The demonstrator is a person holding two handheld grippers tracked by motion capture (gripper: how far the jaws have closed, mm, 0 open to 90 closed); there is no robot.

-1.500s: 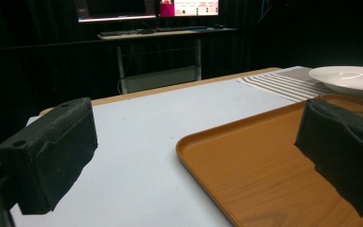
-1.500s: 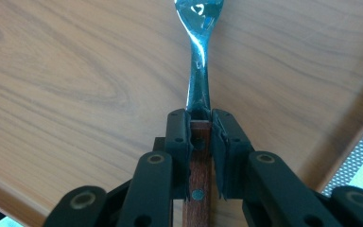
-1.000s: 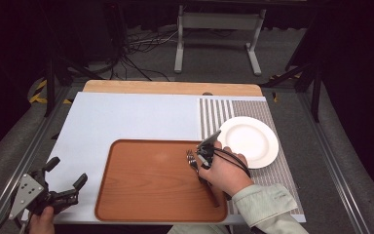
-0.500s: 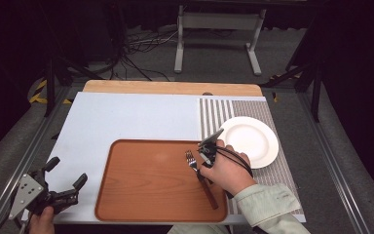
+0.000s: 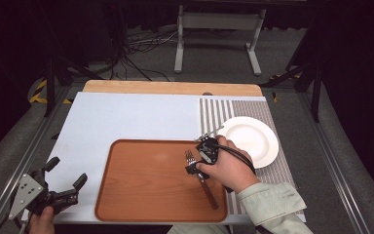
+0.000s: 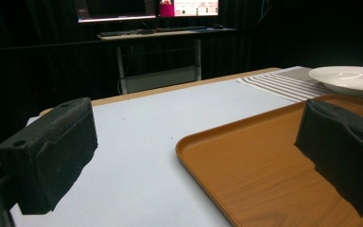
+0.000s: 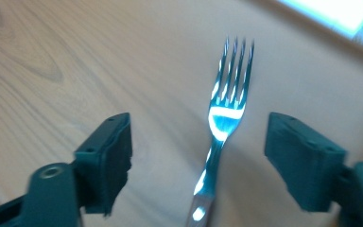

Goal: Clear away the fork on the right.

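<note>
Table: a pale blue-white mat (image 5: 126,122) covers most of the tabletop, with a strip of bare wood along the far edge.
Tray: a brown wood-grain tray (image 5: 146,185) with rounded corners lies on the mat at the near middle; in the left gripper view its raised rim (image 6: 203,137) curves just ahead of the jaws.
Fork: a metal fork (image 5: 197,168) with a brown handle lies flat on the right part of the tray, tines pointing away from the person and the handle running back toward the near right corner. In the right gripper view the shiny tines and neck (image 7: 227,109) sit between the two jaws, touching neither.
Right gripper: the right gripper (image 5: 202,156) is held low over the fork's neck, the hand (image 5: 226,168) wrapped around it – jaws spread wide, one on each side of the fork, gripping nothing.
Left gripper: the left gripper (image 5: 65,178) sits at the near left corner of the table, off the tray – jaws wide apart and empty, pointing across the mat toward the tray.
Plate: a white plate (image 5: 251,139), empty, rests on a grey-and-white striped placemat (image 5: 214,114) to the right of the tray; it appears at the far right of the left gripper view (image 6: 345,78).
</note>
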